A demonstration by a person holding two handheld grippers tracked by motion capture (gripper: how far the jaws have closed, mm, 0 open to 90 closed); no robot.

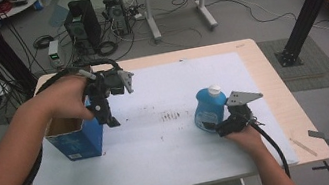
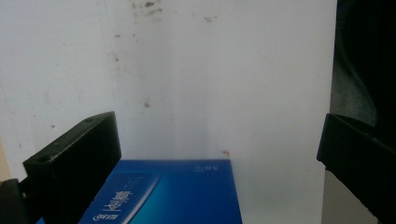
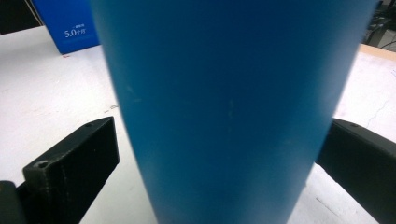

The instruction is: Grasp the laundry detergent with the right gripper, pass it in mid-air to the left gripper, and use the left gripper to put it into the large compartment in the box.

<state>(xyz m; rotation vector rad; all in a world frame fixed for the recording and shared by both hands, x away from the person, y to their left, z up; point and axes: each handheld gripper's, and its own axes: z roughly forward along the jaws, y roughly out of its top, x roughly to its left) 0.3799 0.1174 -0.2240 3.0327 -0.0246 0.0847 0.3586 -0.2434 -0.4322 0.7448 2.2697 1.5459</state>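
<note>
Blue bottle (image 1: 209, 109) sits between spread right fingers (image 3: 70, 175); left fingers (image 2: 74, 158) wide over "5.0"-marked box (image 1: 78, 140).

"5.0", seemingly, on blue box (image 3: 70, 25)

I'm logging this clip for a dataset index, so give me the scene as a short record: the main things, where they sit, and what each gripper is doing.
surface: table with a white sheet, lightly stained
blue box: upright at the sheet's left, top open
blue bottle: upright at the sheet's right, white cap
left gripper: above the box's right edge, jaws wide apart, holding nothing
right gripper: jaws either side of the bottle; contact cannot be told
hands: one on each gripper, forearms entering from the bottom
</note>
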